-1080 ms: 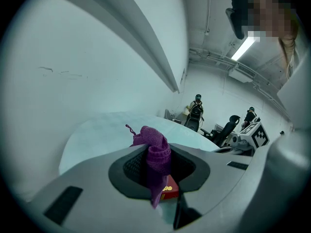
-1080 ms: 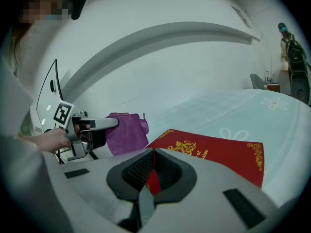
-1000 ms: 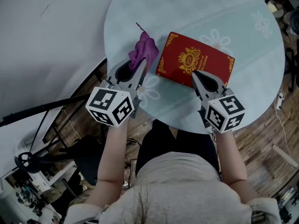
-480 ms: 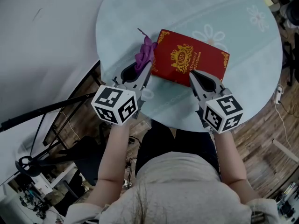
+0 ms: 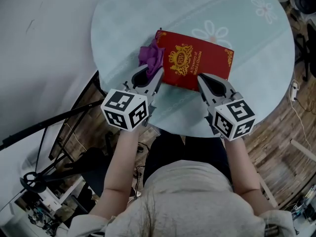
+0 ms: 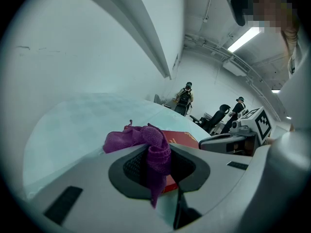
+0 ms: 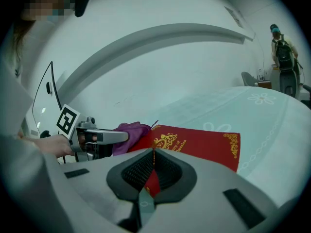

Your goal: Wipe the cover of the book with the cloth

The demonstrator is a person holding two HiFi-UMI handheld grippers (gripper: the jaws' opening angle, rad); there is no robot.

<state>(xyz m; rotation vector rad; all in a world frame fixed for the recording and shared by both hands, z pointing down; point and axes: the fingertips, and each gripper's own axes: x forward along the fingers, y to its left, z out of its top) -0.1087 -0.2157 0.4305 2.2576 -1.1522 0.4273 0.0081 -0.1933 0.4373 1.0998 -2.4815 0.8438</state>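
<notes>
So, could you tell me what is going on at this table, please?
A person holds tongs in each hand. The left tongs are shut on a purple cloth at the left edge of a red book lying on the round table. The right tongs clamp the book's near edge, apparently steadying it. The cloth sits off most of the cover.

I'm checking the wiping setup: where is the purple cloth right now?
The purple cloth is pinched in the left gripper, left of centre in the head view, bunched at the red book's left edge on the round table.
</notes>
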